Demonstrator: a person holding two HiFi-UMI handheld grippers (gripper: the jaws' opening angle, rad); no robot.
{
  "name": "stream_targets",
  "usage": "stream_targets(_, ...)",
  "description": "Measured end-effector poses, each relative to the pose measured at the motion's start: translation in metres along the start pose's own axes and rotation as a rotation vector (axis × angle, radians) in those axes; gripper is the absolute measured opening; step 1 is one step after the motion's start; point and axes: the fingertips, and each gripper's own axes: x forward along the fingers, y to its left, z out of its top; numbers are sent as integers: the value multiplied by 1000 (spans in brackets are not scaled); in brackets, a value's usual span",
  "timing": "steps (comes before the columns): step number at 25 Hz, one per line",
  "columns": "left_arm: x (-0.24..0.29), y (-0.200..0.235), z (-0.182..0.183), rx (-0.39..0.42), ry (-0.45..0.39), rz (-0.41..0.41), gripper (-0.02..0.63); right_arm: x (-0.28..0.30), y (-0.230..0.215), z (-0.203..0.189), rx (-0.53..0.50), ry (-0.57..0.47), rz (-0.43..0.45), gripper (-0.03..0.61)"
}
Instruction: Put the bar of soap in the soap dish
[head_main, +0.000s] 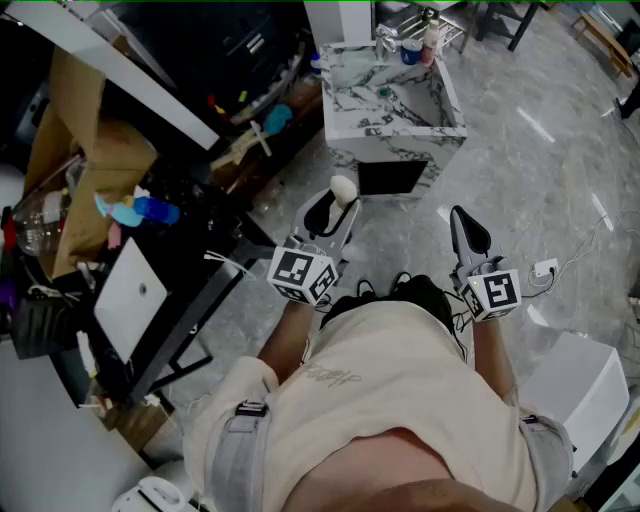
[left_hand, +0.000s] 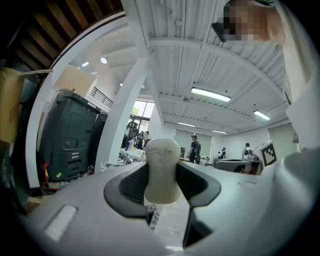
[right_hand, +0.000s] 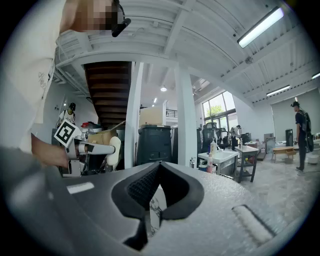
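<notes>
In the head view, the left hand-held gripper (head_main: 332, 210) pinches the bar of soap (head_main: 343, 188), a cream-coloured bar that stands out past the jaw tips. The right hand-held gripper (head_main: 461, 224) is beside it, a little apart, with the jaws pressed together. A marble counter (head_main: 350, 140) with a sink stands further ahead on the grey floor (head_main: 520, 190).

In the left gripper view, the bar of soap (left_hand: 161, 170) stands upright between the two dark pads, and both pads touch its sides.

In the right gripper view, the jaws meet at the tip with nothing between them. At the left, the other hand-held gripper (right_hand: 102, 149) holds the soap (right_hand: 115, 152) in the air, well apart from the counter (right_hand: 223, 157).
</notes>
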Motion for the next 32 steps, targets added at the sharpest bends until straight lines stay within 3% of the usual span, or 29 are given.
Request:
stream_targets(10, -12, 16, -2, -22, -10, 29, 198, 13, 13, 4, -27, -8, 5, 0)
stream_targets(17, -4, 21, -15, -61, 20, 34, 198, 12, 5, -14, -21, 62, -2, 0)
stream_targets(27, 41, 39, -11, -47, 60, 72, 198, 62, -29, -31, 27, 70, 62, 0)
stream_targets(32, 98, 60, 4, -14, 88, 55, 198, 106, -69, -24, 28, 30, 80, 0)
